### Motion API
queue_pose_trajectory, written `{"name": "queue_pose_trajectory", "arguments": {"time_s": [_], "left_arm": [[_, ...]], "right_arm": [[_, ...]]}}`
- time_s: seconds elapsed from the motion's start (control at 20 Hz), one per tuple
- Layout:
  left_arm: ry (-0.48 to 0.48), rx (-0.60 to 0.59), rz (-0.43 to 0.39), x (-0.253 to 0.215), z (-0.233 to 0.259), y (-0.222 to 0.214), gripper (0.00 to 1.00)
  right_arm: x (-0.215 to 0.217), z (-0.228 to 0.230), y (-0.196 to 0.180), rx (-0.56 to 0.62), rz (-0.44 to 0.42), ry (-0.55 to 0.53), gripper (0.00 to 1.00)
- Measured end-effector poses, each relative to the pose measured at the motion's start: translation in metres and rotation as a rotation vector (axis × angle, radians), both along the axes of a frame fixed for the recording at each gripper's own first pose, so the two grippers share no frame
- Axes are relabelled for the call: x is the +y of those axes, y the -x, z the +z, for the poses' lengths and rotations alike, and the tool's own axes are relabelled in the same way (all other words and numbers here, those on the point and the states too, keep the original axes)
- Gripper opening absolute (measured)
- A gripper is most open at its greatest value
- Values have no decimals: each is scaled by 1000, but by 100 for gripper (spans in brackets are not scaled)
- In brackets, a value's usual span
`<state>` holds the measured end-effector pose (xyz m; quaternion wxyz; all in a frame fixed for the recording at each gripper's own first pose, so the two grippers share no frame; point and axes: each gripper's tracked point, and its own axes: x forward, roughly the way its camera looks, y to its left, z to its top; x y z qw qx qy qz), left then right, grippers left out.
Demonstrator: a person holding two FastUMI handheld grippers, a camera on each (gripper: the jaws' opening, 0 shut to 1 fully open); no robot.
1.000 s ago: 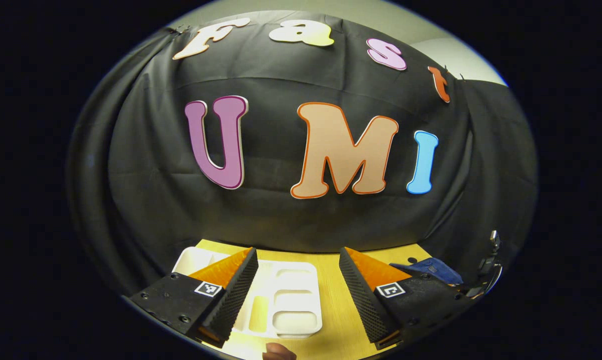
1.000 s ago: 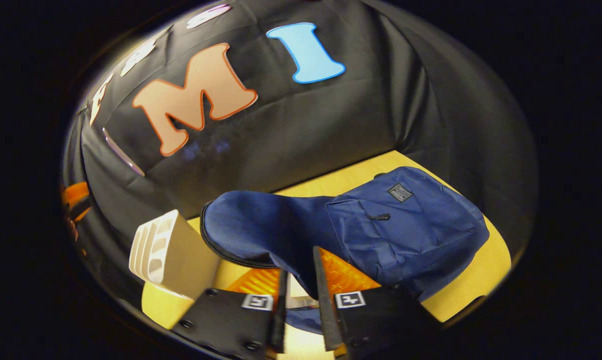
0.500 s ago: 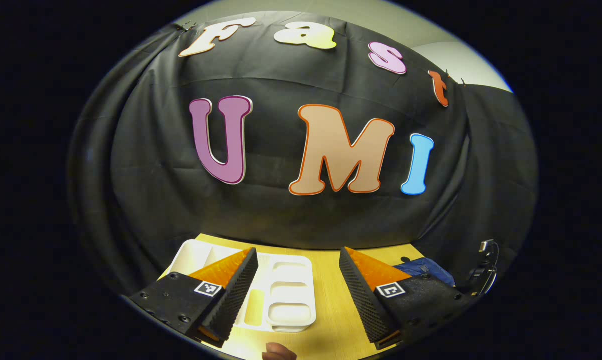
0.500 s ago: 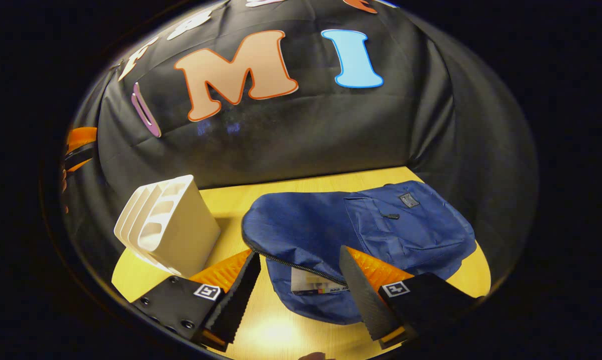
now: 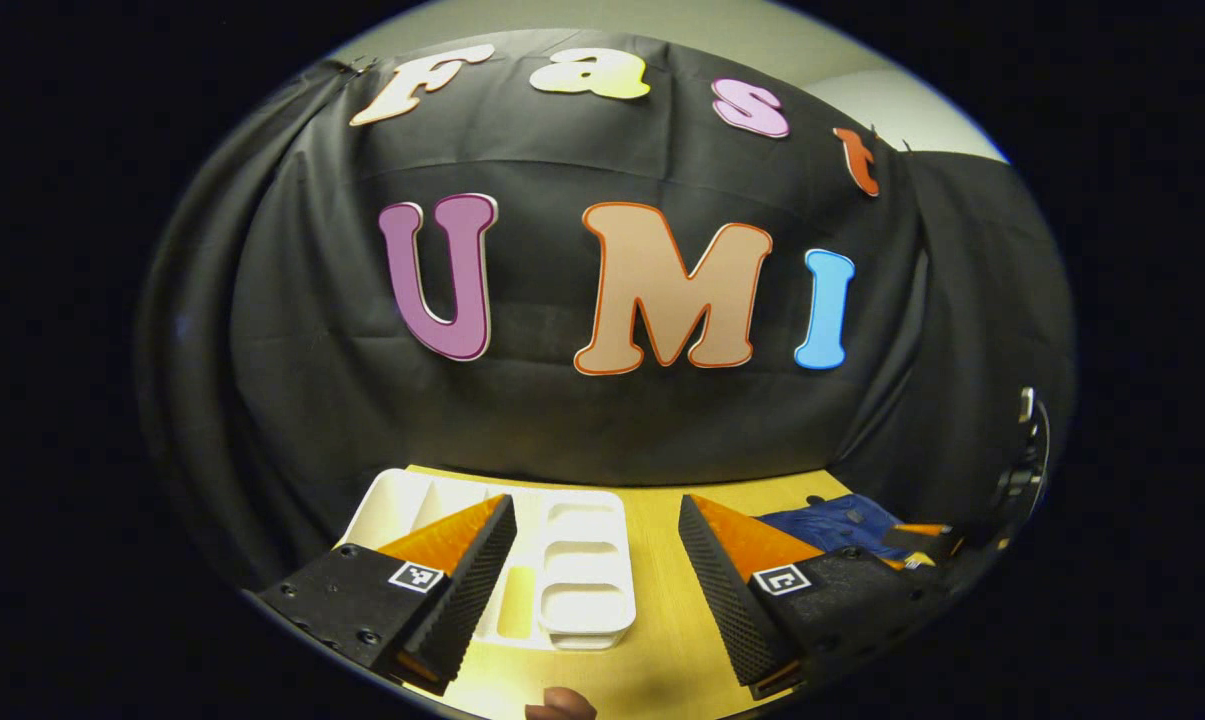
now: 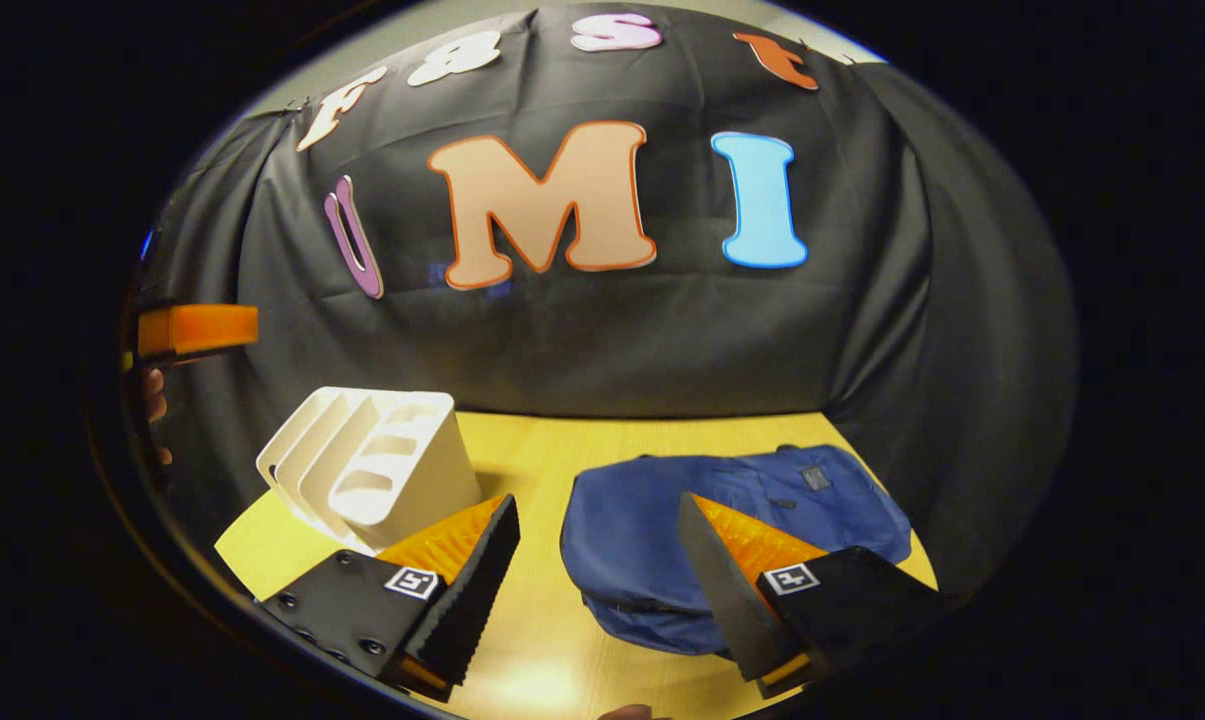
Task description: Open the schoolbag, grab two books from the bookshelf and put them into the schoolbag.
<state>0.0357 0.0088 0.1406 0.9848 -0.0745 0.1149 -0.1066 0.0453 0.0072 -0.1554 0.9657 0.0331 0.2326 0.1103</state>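
Observation:
In the right gripper view a blue schoolbag [image 6: 652, 520] lies flat on the yellow table [image 6: 562, 450], its flap down over the opening. My right gripper [image 6: 595, 540] is open above the table, its right finger in front of the bag's middle. A white bookshelf [image 6: 382, 470] with slotted dividers stands left of the bag and holds no books. In the left gripper view my left gripper [image 5: 594, 535] is open over the same bookshelf [image 5: 572, 580], and the bag [image 5: 842, 520] shows at the right.
The black cloth wall stands close behind the table's far edge. The left gripper [image 6: 187, 330] and a hand [image 6: 154, 385] appear at the left border of the right gripper view. Bare tabletop [image 6: 532, 640] lies between bookshelf and bag.
My right gripper went from nearly shut at the bag's opening to open and drew back and up. The bag's flap fell shut over the book inside. My left gripper barely moved.

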Motion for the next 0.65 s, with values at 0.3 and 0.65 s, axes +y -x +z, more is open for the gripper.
{"name": "queue_pose_trajectory", "arguments": {"time_s": [0.3,0.65], "left_arm": [[-29,-47,-12,-8,6,13,96],[-36,-78,-12,-9,11,17,96]], "right_arm": [[10,75,-7,-155,9,-2,100],[15,118,-7,-253,6,4,100]]}}
